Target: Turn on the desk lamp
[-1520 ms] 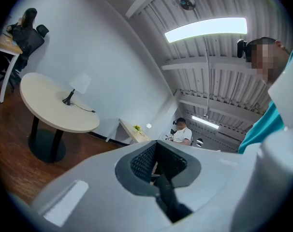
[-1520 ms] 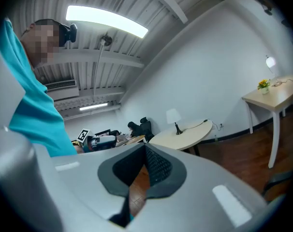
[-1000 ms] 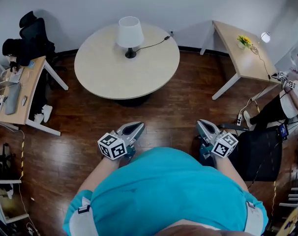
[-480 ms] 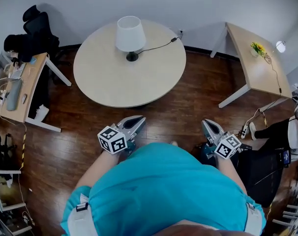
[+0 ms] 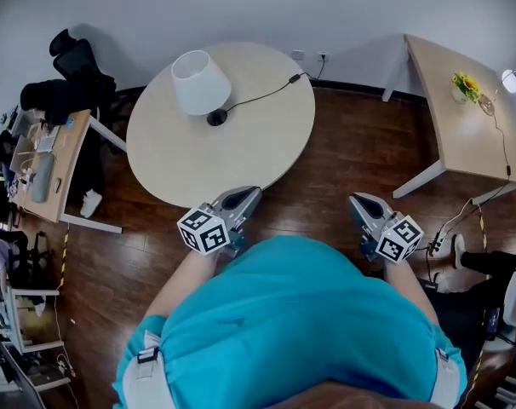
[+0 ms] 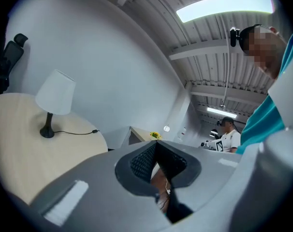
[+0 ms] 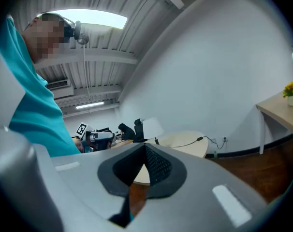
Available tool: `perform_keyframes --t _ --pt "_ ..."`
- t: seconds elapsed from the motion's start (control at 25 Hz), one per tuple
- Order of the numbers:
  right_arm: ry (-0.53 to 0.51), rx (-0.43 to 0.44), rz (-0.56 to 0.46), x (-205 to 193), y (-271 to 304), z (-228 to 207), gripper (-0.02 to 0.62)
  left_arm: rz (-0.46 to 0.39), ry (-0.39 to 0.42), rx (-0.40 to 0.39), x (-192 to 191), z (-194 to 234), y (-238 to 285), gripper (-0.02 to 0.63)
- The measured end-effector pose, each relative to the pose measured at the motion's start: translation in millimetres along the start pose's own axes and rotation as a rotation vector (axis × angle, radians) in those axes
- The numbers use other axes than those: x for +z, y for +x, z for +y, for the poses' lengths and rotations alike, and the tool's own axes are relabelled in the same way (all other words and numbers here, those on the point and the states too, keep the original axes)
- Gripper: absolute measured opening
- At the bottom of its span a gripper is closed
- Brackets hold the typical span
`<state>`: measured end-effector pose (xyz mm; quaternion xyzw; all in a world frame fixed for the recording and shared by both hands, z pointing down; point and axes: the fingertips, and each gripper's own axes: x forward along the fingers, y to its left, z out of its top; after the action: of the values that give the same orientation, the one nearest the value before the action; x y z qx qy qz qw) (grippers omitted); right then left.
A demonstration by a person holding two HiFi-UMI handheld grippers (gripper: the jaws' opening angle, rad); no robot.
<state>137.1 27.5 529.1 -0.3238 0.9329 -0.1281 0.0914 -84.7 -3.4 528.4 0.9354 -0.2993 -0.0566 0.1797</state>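
Note:
A desk lamp with a white shade (image 5: 200, 82) and a black base (image 5: 216, 118) stands on the round beige table (image 5: 241, 147); its black cord (image 5: 262, 95) runs off to the wall. The lamp (image 6: 54, 93) also shows in the left gripper view, and small and far off, the lamp (image 7: 151, 127) shows in the right gripper view. My left gripper (image 5: 248, 196) is shut and empty at the table's near edge. My right gripper (image 5: 358, 201) is shut and empty over the wooden floor, right of the table.
A rectangular desk (image 5: 467, 135) with yellow flowers (image 5: 464, 84) stands at the right. A cluttered desk (image 5: 45, 173) and black office chairs (image 5: 75, 75) are at the left. Another person (image 6: 227, 134) sits in the background. A power strip (image 5: 435, 244) lies on the floor.
The person has stepped forward toward the round table. The left gripper has gone from over the floor to the table's near edge. Both grippers stay shut.

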Motion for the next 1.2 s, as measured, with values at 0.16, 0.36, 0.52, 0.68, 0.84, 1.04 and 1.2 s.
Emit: perform_keyframes --t 0.16,0.36,0.52,0.68,0.84,1.04,1.2 --pt "0.012 -0.014 -0.010 8.6 -8.4 -51.8 0.002 0.057 0.055 -0.001 -5.5 13.7 55.9 0.106" --pt "0.019 -0.074 0.025 19.4 37.9 -109.7 0.002 0.059 0.072 -0.032 13.5 77.7 104.6 0.106" --pt "-0.017 -0.137 0.080 40.8 130.0 -132.2 0.002 0.070 0.060 -0.075 44.3 168.1 115.9 0.106" --pt "0.001 -0.199 0.119 51.3 205.6 -163.4 0.002 0.113 0.015 -0.132 62.3 242.4 131.7 0.106" --pt "0.032 -0.214 0.152 64.4 258.5 -219.1 0.002 0.134 -0.014 -0.149 73.3 295.2 175.8 0.106" --pt "0.080 -0.165 0.220 71.2 296.0 -310.7 0.002 0.153 -0.057 -0.050 73.6 347.1 225.2 0.106" --pt "0.051 -0.055 0.244 77.8 315.2 -375.5 0.002 0.186 -0.045 0.068 60.4 376.3 263.2 0.106"
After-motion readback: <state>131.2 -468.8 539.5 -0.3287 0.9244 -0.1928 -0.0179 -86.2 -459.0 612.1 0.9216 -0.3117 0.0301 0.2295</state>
